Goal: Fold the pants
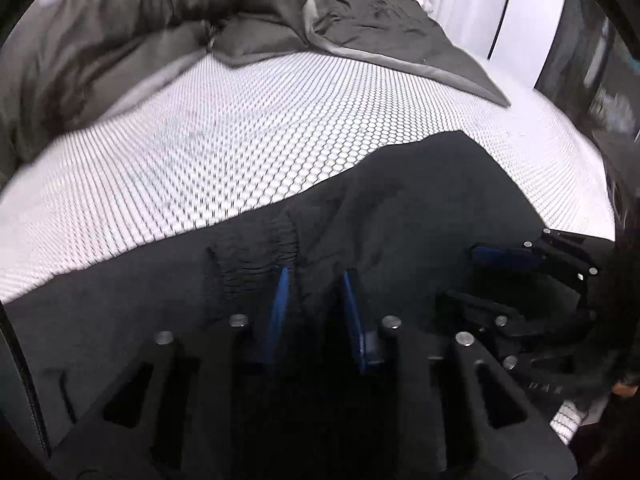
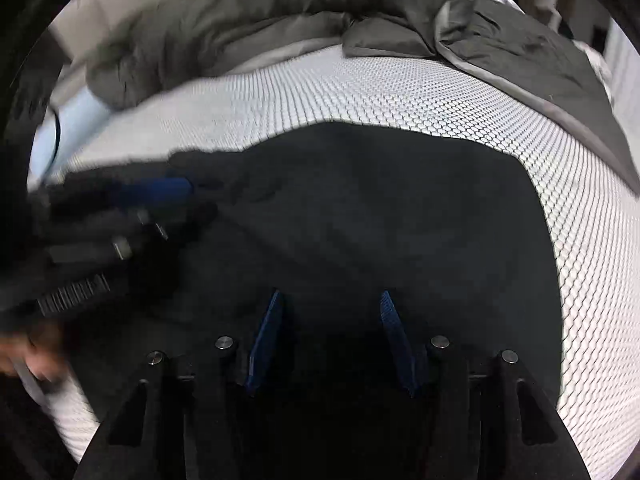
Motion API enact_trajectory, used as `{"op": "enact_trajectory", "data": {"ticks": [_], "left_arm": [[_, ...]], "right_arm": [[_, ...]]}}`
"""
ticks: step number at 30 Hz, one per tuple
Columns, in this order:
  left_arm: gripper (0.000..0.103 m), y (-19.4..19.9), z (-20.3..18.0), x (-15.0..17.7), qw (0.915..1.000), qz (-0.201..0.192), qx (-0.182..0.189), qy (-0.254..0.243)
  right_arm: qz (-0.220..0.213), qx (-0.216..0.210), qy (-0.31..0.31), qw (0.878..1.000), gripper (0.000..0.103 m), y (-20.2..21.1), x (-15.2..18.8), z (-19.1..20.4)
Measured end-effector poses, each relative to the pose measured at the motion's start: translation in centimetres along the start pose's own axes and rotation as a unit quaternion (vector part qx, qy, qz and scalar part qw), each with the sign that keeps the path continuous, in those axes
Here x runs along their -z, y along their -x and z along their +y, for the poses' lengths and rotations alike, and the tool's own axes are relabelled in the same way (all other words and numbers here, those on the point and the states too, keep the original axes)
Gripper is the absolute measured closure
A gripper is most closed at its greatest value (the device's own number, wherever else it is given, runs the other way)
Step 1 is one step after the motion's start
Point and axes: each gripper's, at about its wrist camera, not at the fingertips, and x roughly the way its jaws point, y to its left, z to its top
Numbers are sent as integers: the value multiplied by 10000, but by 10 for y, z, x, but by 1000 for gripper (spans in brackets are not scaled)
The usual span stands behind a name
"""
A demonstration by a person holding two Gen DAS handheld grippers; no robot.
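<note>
Black pants [image 1: 420, 200] lie spread on the white honeycomb-patterned mattress [image 1: 200, 140]. Their gathered elastic waistband [image 1: 256, 256] sits just ahead of my left gripper [image 1: 317, 272]. The left gripper's blue pads stand close together with a raised fold of the black cloth pinched between them. In the right wrist view the pants [image 2: 380, 200] fill the middle. My right gripper [image 2: 330, 296] hovers over them with its blue pads wide apart and only flat cloth below. The left gripper [image 2: 172, 200] shows blurred at the pants' left edge. The right gripper [image 1: 476, 280] shows at the right of the left wrist view.
A crumpled grey duvet [image 1: 100, 40] is heaped along the far side of the mattress, with a darker blanket [image 1: 380, 20] beside it. A light blue object [image 2: 76, 120] lies at the far left. A hand [image 2: 24, 352] is at the lower left. White mattress [image 2: 440, 92] shows beyond the pants.
</note>
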Motion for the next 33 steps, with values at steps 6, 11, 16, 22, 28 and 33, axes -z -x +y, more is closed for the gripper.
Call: {"op": "enact_trajectory", "data": {"ticks": [6,11,16,22,28,33], "left_arm": [[82,6,32,1,9987,-59,-223,464],[82,37,43,-5,9968,-399,-179,662],[82,44,19,-13,9961,-621,192,600],[85,-8,15,-11,9966,-32,214,791],[90,-4,25,-6,9952,-46,463,856],[87,33,9,2,9988,-249,131,409]], "right_arm": [[-25,877,-729,9935,50,6,8,-58],[-382,619,-653,9952,49,22,0,-49],[-827,24,-693,9942,47,22,-28,-21],[-234,16,-596,9979,48,-34,-62,8],[-132,1518,-844,9847,47,-30,-51,-33],[-432,1108,-982,9880,47,10,-41,-47]]}}
